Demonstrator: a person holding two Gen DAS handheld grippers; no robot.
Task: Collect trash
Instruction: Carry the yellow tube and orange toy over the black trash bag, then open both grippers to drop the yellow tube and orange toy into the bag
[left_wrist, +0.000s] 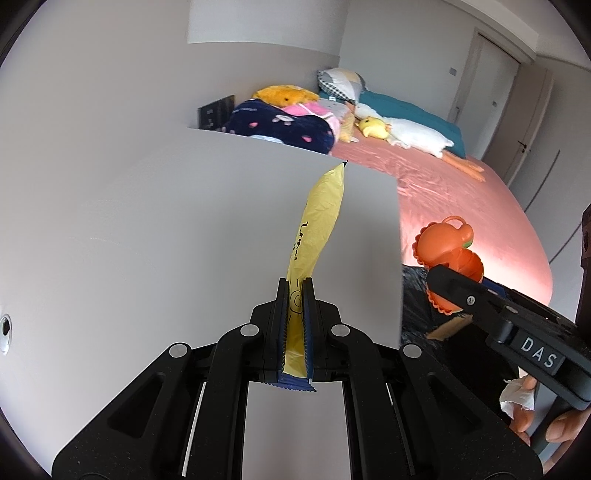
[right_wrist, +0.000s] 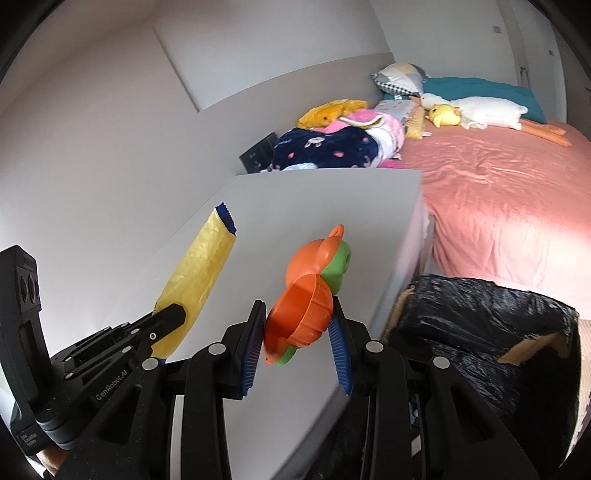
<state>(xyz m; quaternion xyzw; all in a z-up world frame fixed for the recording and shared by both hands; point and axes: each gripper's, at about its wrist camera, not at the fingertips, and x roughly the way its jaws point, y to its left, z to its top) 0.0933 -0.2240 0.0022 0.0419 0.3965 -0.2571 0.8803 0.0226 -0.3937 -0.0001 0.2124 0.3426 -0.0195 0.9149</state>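
Above the white table (right_wrist: 295, 206), two grippers each carry one item: the left gripper (left_wrist: 295, 295) is clamped on one yellow wrapper (left_wrist: 321, 221), the right gripper (right_wrist: 299, 325) on one orange toy (right_wrist: 310, 295). One black-lined box (right_wrist: 480, 325) stands just right of the table.

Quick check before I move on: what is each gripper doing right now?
Left gripper: closed on the yellow wrapper.
Right gripper: closed on the orange and green plastic toy.
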